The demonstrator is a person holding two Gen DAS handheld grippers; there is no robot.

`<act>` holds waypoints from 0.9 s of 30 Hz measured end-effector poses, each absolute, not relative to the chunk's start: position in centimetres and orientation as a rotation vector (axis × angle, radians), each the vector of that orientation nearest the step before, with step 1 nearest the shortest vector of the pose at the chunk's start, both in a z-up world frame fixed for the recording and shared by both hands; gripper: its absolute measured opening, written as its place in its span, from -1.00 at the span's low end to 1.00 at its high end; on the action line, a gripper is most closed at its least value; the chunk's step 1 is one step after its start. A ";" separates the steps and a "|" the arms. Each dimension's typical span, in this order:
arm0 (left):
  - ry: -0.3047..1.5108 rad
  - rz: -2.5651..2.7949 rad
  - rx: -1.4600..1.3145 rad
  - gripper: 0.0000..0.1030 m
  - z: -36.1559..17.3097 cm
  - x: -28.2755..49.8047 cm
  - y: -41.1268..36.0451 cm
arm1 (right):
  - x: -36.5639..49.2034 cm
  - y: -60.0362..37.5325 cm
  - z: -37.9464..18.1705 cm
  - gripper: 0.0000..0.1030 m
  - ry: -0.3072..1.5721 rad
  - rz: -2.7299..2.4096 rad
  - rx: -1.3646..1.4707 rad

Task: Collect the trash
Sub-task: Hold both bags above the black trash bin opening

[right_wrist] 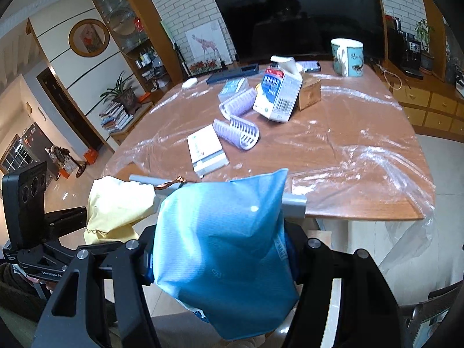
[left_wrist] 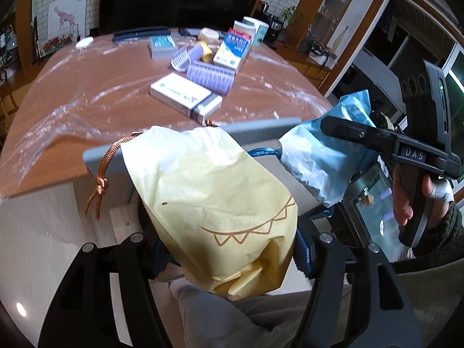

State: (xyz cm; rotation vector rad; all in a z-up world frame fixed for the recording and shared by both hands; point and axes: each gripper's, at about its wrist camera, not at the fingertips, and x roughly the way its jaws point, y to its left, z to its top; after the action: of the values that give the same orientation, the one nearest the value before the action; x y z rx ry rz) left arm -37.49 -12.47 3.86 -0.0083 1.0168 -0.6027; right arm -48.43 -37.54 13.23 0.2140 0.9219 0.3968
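- Trash: boxes (left_wrist: 185, 95) and purple rollers (left_wrist: 210, 76) lie on the counter (left_wrist: 87, 92), ahead of both tongs and well apart from them.
- The left tongs (left_wrist: 229, 255) are closed on a yellow bag (left_wrist: 214, 203); the right tongs (right_wrist: 220, 261) are closed on a blue bag (right_wrist: 223, 246).
- Both bags hang at the near counter edge, over a grey bar (left_wrist: 261, 129).
- The nearest box lies with its long axis across, slightly left of the middle, so I judge the left tongs nearer.
- With both tongs occupied, one must first release its bag.
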 end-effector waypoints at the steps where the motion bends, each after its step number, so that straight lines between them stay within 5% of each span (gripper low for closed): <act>1: 1.023 -0.603 -0.010 0.30 3.6 -37.6 -12.5 | -48.4 -37.4 13.0 0.22 0.929 0.398 0.208; 27: 1.132 -0.553 0.015 0.30 -2.3 -35.6 -13.1 | -46.4 -31.8 6.9 0.22 1.019 0.348 -0.014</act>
State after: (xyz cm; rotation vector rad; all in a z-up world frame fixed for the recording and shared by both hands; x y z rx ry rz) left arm -35.59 -13.05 -2.33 0.0149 1.1325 -0.5533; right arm -46.38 -31.82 6.89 -0.0143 1.0189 0.3481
